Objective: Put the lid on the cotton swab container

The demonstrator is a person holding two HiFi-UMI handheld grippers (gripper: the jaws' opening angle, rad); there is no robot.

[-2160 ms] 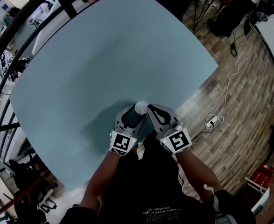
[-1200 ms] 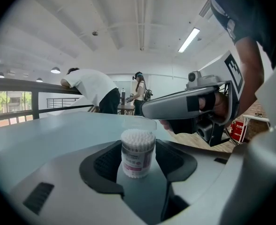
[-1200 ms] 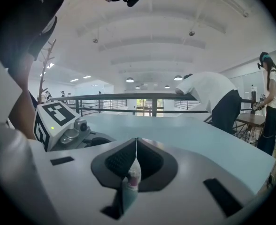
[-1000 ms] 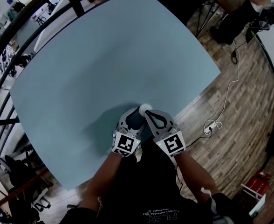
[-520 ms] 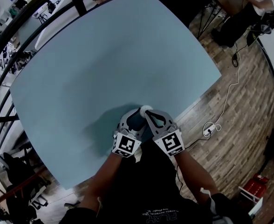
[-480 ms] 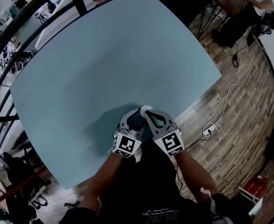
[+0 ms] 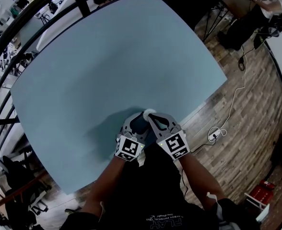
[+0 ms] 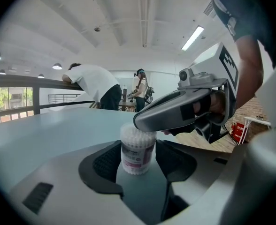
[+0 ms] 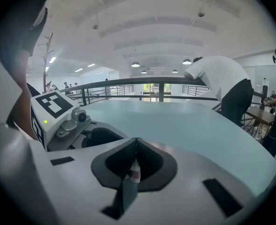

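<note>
Head view: both grippers meet at one spot by the near edge of the table (image 7: 107,56), close to the person's body.
Tub: 1 cotton swab tub (image 8: 138,149), upright on the table, swab heads showing at top, pink label on its side.
L gripper (image 7: 137,120): jaws wide, pads against both sides of the tub, steadying it.
R gripper (image 8: 142,121): jaws pinched together, tip right over the tub's mouth; touching or just above, can't tell.
Lid: not clearly seen. If clear/thin, the lid may sit under the R tip or be pinched in it; can't tell.
Done: tub gripped, R gripper at the top.
Left: prob. seat/press lid, then let go w/ both.
Count: 2 grippers, 1 tub, 1 table, 0 lids plainly visible, 2 people (image 8: 93,86) in bkgd.
</note>
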